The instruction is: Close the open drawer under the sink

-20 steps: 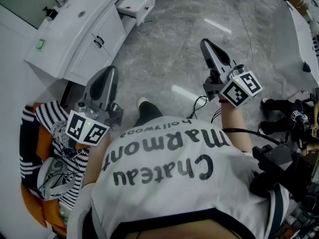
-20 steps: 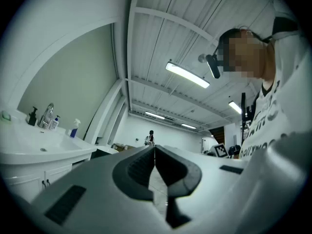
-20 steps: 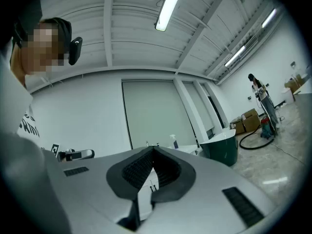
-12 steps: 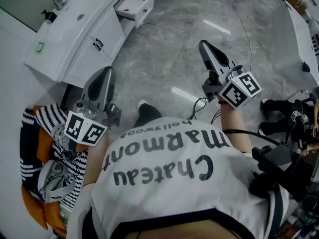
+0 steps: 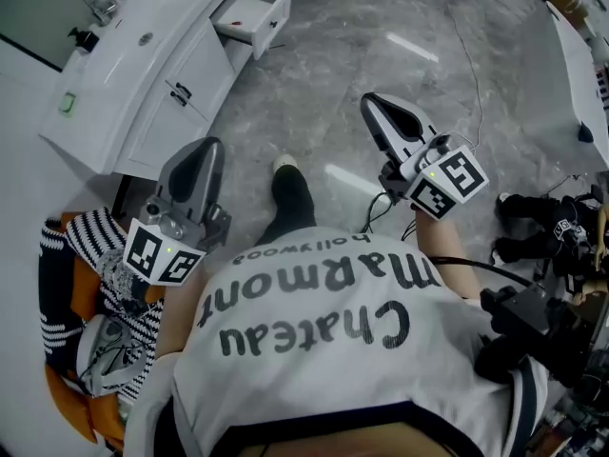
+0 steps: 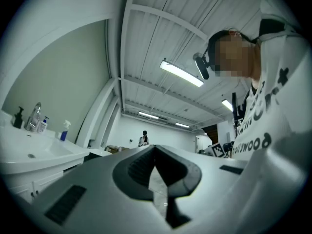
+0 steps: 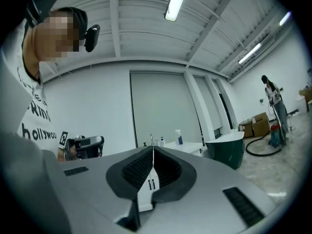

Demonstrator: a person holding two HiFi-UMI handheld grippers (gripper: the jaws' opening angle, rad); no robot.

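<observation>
The drawer is standing pulled out from the right end of the white vanity, at the top of the head view, its front panel jutting over the grey stone floor. The sink is lying in the countertop to the drawer's left, with bottles clustering at the far end of the counter.

Both grippers are hovering well apart from the drawer, and neither is touching it. The right gripper is pointing up the picture with its tip below and to the right of the drawer, and open floor is lying between them. In the right gripper view its jaws are pressing together with nothing between them, and the vanity with a spray bottle is showing just beyond the tip.

The left gripper is hanging lower, near the vanity's cabinet doors and below the drawer. In the left gripper view its jaws are likewise meeting at the tip, holding nothing, and the counter is curving past at the left.

The person's shoe is resting on the floor between the two grippers. A striped cloth is lying in a heap at the left edge.
</observation>
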